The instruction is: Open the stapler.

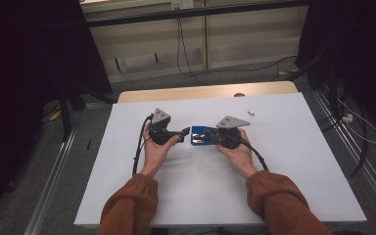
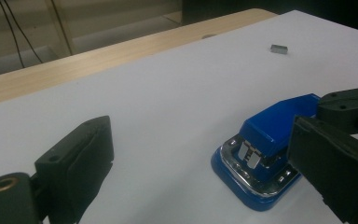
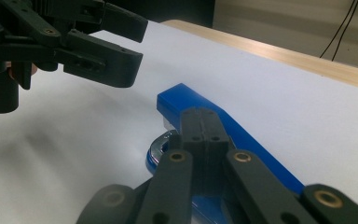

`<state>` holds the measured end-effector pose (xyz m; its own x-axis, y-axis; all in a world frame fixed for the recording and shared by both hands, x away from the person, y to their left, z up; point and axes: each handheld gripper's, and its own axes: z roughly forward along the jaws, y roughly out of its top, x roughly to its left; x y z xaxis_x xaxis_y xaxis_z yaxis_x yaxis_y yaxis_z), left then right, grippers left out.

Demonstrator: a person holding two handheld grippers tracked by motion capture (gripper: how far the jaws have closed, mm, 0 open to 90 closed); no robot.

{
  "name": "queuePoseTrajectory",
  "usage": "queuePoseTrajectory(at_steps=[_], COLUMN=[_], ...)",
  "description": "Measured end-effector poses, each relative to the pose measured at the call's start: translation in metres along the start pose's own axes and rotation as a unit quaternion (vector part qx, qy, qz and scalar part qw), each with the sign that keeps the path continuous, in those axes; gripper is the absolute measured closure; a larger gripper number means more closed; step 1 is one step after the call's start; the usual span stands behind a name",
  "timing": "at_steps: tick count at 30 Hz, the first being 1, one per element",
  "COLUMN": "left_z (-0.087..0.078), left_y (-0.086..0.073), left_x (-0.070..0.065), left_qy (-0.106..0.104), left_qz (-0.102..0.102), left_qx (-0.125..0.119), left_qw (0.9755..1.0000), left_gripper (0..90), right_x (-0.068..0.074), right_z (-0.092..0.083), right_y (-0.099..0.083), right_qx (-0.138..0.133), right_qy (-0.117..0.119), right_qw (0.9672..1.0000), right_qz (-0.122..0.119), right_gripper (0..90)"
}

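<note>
Blue stapler (image 1: 201, 135) lies lengthwise across the table, mouth toward the left tool (image 1: 186, 131)

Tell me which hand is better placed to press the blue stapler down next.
Right, probably. The right tongs are shut and sit directly over the blue stapler top. The left tongs are open beside its front end, apart from it, so they would need repositioning first.

**Wide white table, tight squeeze in the middle**

The white table (image 1: 284, 161) lies bare across the lower and right parts of the high view, easy passage there. At centre, the blue stapler (image 1: 199, 136) sits between the left gripper (image 1: 185, 131) and the right gripper (image 1: 210, 135), little gap left. Upper right, a small grey piece (image 1: 250, 113) lies well apart from them.
</note>
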<state>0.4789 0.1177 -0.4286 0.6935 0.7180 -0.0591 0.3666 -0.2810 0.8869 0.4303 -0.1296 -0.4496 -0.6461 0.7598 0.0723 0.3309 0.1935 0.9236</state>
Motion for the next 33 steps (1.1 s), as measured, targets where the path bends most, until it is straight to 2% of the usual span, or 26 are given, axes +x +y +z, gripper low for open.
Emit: queuePoseTrajectory(at_steps=[2,4,7,8,10,12,14,16,18,20,23,24,29,33], left_z=[0.0,-0.001,-0.002,-0.002,-0.001,0.001,0.002,0.002,0.003,0.005,0.01,0.012,0.017,0.017], left_y=[0.0,0.0,0.001,0.001,0.0,-0.001,-0.003,-0.004,-0.005,-0.005,-0.007,-0.007,-0.008,-0.008], left_x=[0.0,-0.001,0.0,-0.001,-0.001,0.001,0.002,0.001,0.0,-0.005,-0.011,-0.014,-0.018,-0.018], left_qy=[0.008,0.005,-0.001,0.0,0.005,0.003,-0.006,-0.008,-0.019,-0.029,-0.037,-0.038,-0.035,-0.038], left_qz=[0.004,0.004,0.0,-0.003,-0.007,-0.014,-0.015,-0.009,-0.001,0.015,0.024,0.028,0.039,0.036], left_qx=[0.005,0.003,0.0,0.0,0.005,0.012,0.016,0.021,0.026,0.04,0.053,0.058,0.074,0.076], left_qw=[0.9999,1.0,1.0,1.0,1.0,0.9998,0.9997,0.9997,0.9995,0.9987,0.9976,0.9972,0.9959,0.9957], left_gripper=[7.7,12.9,25.2,25.2,34.0,37.2,48.2,58.4,69.2,75.9,87.8,90.0,90.0,90.0], right_x=[0.0,0.001,0.002,0.002,0.003,0.003,0.002,0.002,0.002,0.003,0.003,0.003,0.001,0.001], right_z=[0.001,0.002,0.004,0.004,0.004,0.005,0.005,0.006,0.007,0.008,0.01,0.01,0.011,0.013], right_y=[0.0,0.0,0.0,0.0,0.0,0.0,-0.001,-0.002,-0.002,-0.002,-0.002,-0.002,-0.004,-0.006], right_qx=[0.004,0.009,0.021,0.023,0.028,0.031,0.037,0.041,0.044,0.055,0.068,0.071,0.083,0.101], right_qy=[0.005,0.009,0.012,0.014,0.015,0.019,0.017,0.019,0.021,0.022,0.017,0.015,0.011,0.01], right_qw=[1.0,0.9999,0.9996,0.9996,0.9994,0.9993,0.9991,0.9989,0.9988,0.9981,0.9973,0.997,0.9959,0.9942], right_qz=[0.0,-0.003,-0.012,-0.012,-0.015,-0.012,-0.008,-0.009,-0.009,-0.014,-0.022,-0.027,-0.035,-0.034], right_gripper=[90.0,90.0,90.0,90.0,90.0,90.0,90.0,90.0,90.0,90.0,90.0,90.0,90.0,90.0])
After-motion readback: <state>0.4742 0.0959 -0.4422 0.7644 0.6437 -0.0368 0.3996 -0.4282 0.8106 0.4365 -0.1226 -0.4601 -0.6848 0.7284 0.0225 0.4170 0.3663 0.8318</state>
